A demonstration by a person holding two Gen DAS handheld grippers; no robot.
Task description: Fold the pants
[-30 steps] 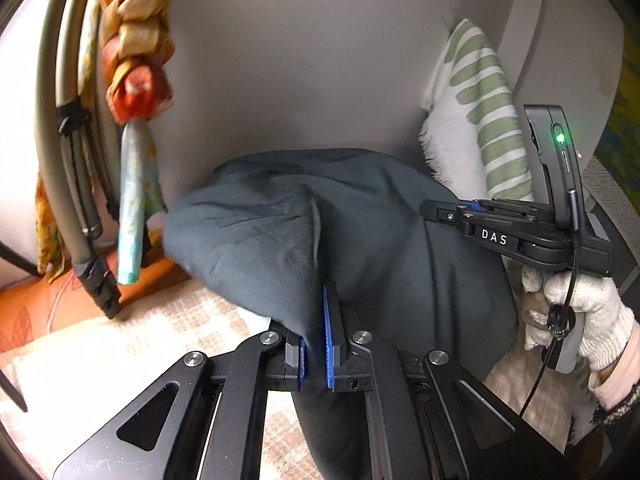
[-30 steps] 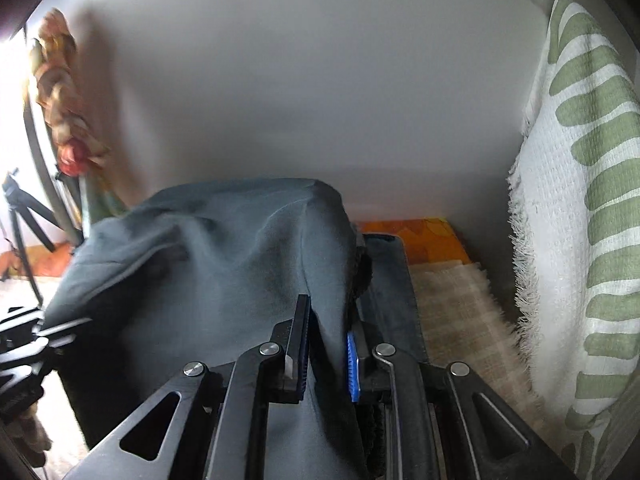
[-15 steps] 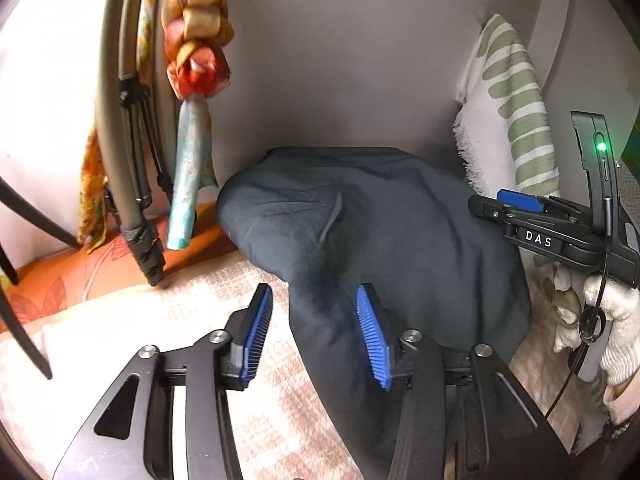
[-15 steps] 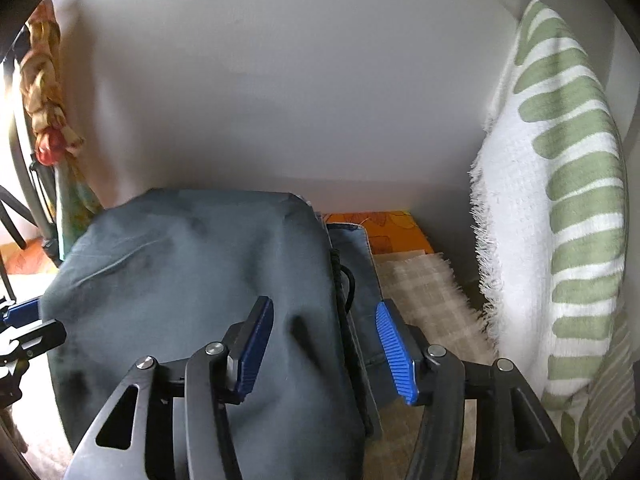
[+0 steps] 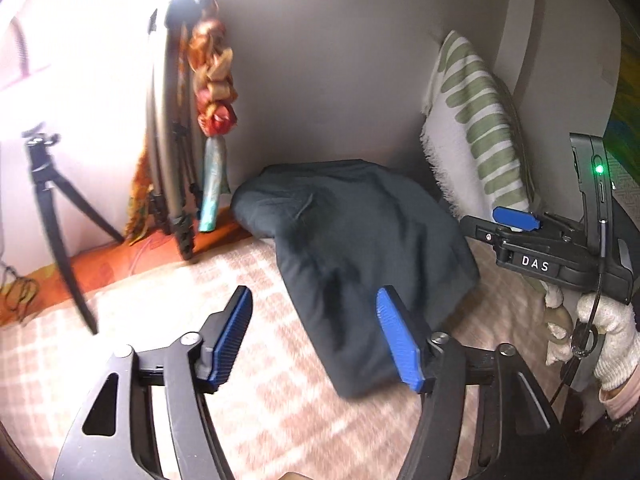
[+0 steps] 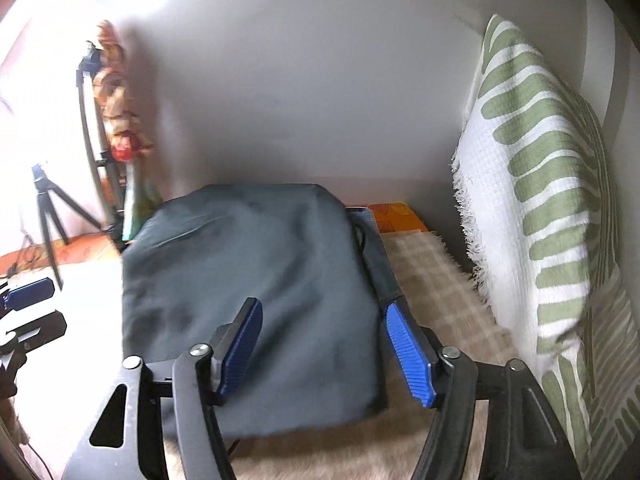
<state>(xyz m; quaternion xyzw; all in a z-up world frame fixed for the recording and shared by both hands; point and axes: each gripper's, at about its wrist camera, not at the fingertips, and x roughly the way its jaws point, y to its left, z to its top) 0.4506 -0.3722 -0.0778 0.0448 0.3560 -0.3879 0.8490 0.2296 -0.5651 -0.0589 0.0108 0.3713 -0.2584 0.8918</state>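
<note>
The dark grey pants [image 5: 352,240] lie folded in a bundle on the checked blanket [image 5: 160,340], close to the back wall. They fill the middle of the right wrist view [image 6: 248,280]. My left gripper [image 5: 316,334] is open and empty, above the bundle's near left edge. My right gripper [image 6: 326,346] is open and empty, above the bundle's near right edge. The right gripper also shows at the right of the left wrist view [image 5: 516,220], held by a gloved hand.
A white and green striped pillow [image 6: 536,208] leans against the wall on the right. A black tripod [image 5: 52,216], folded stand legs [image 5: 168,152] and a hanging orange cloth [image 5: 214,84] stand at the left. An orange sheet [image 5: 120,256] runs along the wall.
Both grippers have opened and let go of the pants. The pants dropped flat onto the blanket. Both grippers pulled back from the bundle.
</note>
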